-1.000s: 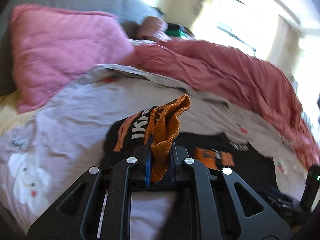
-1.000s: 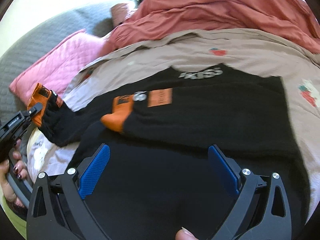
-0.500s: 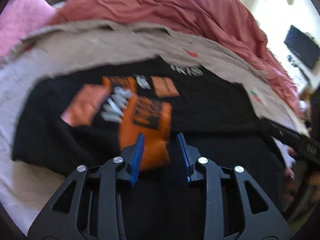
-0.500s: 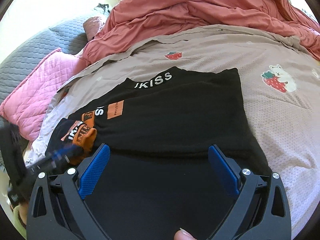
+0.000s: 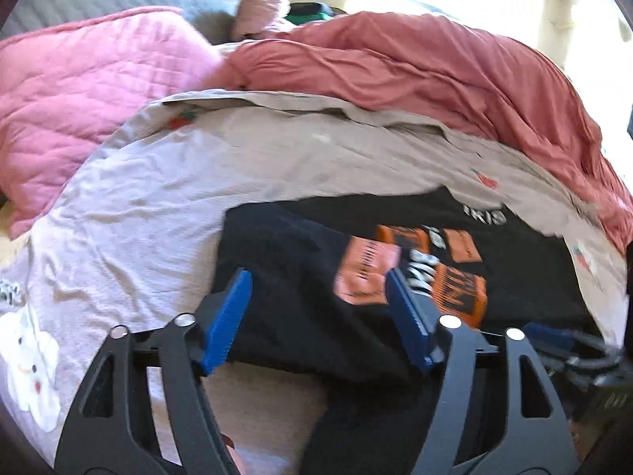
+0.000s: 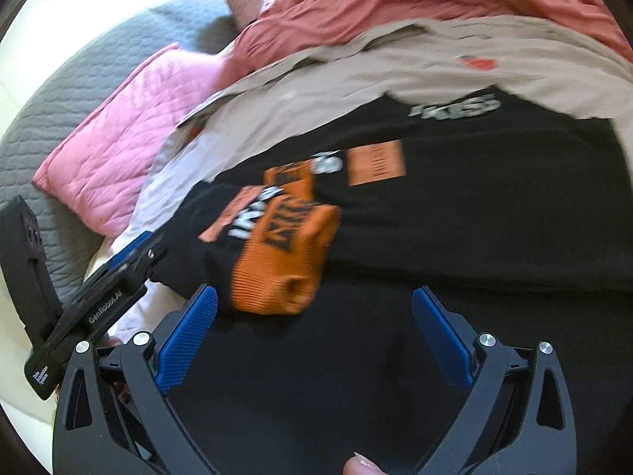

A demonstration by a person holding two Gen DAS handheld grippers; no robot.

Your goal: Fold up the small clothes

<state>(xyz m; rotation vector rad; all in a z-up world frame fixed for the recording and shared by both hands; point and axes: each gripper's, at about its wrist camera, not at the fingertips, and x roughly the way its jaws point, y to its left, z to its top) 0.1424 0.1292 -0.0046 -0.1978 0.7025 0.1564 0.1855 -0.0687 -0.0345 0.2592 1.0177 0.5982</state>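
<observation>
Bedsheet [image 5: 166, 182], beige with cartoon prints, fills both views and serves as the folding surface. Red duvet [image 5: 415, 67] bunched along upper frame, pink pillow [image 6: 118, 134] upper left, both off the work area. Black garment [image 6: 474, 217] lies flat at centre, its orange cuff [image 6: 289, 253] laid inward over the body, likely a sleeve fold. Left hand-held gripper [image 5: 320, 316] wide, empty, over the garment's left edge. Right hand-held gripper [image 6: 314, 336] wide, empty, above the lower fabric, probably ready for the next fold.

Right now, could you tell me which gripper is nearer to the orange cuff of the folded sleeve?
Right. The right gripper is open just short of the orange cuff; the left gripper, also open, sits off beyond the sleeve's outer edge.
</observation>
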